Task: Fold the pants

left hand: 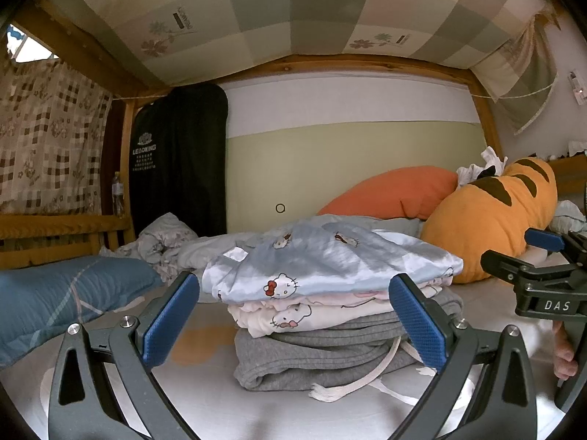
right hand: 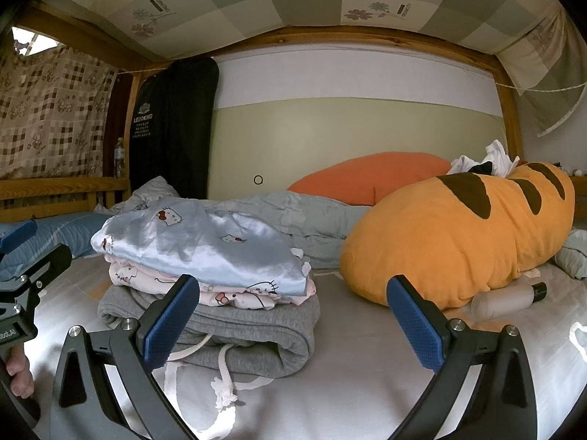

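A stack of folded pants lies on the white bed sheet (left hand: 256, 410). On top are light blue satin Hello Kitty pants (left hand: 330, 260) (right hand: 205, 242), under them pink Hello Kitty pants (left hand: 301, 311) (right hand: 234, 295), at the bottom grey sweatpants (left hand: 312, 359) (right hand: 256, 330) with a white drawstring (right hand: 222, 377). My left gripper (left hand: 293, 319) is open and empty, low in front of the stack. My right gripper (right hand: 290, 319) is open and empty, just right of the stack. The right gripper also shows in the left wrist view (left hand: 539, 267), and the left gripper shows in the right wrist view (right hand: 22, 256).
An orange striped plush pillow (right hand: 458, 238) and an orange cushion (right hand: 367, 176) lie at the right. A beige bottle (right hand: 506, 300) lies by the plush. A blue pillow (left hand: 55, 297) is at the left, a crumpled grey quilt (right hand: 293, 216) behind. A wooden bed frame (left hand: 55, 227) surrounds everything.
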